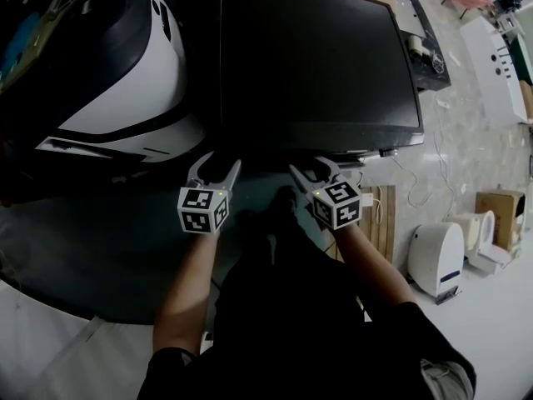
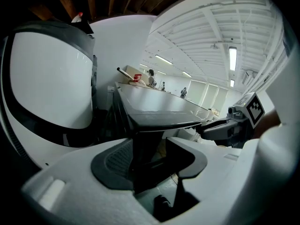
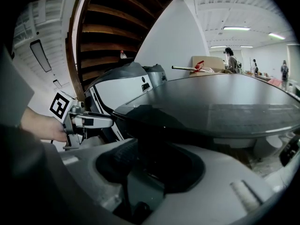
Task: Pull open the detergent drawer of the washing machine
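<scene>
The black-topped, box-shaped washing machine [image 1: 316, 57] stands directly ahead of the person, its near top edge just beyond both tools. The detergent drawer cannot be made out: the front face lies in shadow under that edge.

The left hand-held gripper [image 1: 219, 163] has its jaws wide apart, clamped on nothing, and points at the near left corner of the top. The right hand-held gripper [image 1: 310, 167] is likewise spread and empty, aimed at the near edge further right. The two are held side by side, apart from each other.

A rounded white and black appliance [image 1: 125, 65] stands just left of the washing machine. A small white appliance [image 1: 437, 261] sits on the pale floor [image 1: 466, 165] to the right.
</scene>
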A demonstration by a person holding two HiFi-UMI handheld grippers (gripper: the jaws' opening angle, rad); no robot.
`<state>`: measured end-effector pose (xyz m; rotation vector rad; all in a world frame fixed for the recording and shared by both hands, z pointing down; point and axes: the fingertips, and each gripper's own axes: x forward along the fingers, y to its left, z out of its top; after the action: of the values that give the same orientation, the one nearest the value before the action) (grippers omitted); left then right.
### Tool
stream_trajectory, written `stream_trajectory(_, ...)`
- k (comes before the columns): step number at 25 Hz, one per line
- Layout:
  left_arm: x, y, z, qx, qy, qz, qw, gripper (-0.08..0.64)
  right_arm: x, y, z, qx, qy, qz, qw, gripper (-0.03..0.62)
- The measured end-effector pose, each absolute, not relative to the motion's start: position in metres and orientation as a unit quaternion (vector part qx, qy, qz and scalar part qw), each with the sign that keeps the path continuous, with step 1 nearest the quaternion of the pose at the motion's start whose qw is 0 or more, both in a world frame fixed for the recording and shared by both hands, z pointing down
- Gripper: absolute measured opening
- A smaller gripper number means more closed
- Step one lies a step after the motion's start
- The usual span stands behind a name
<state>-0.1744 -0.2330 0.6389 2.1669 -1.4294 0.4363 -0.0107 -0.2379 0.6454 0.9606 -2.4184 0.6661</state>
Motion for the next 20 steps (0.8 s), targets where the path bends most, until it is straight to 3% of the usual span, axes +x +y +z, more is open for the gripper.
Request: stream_trajectory(20,-0.175,-0.228,0.637,0.808,-0.510,0.168,0.243,0.222,-0.013,-0.236,0.639,0.369,-0.870,0.249,0.214,0.163)
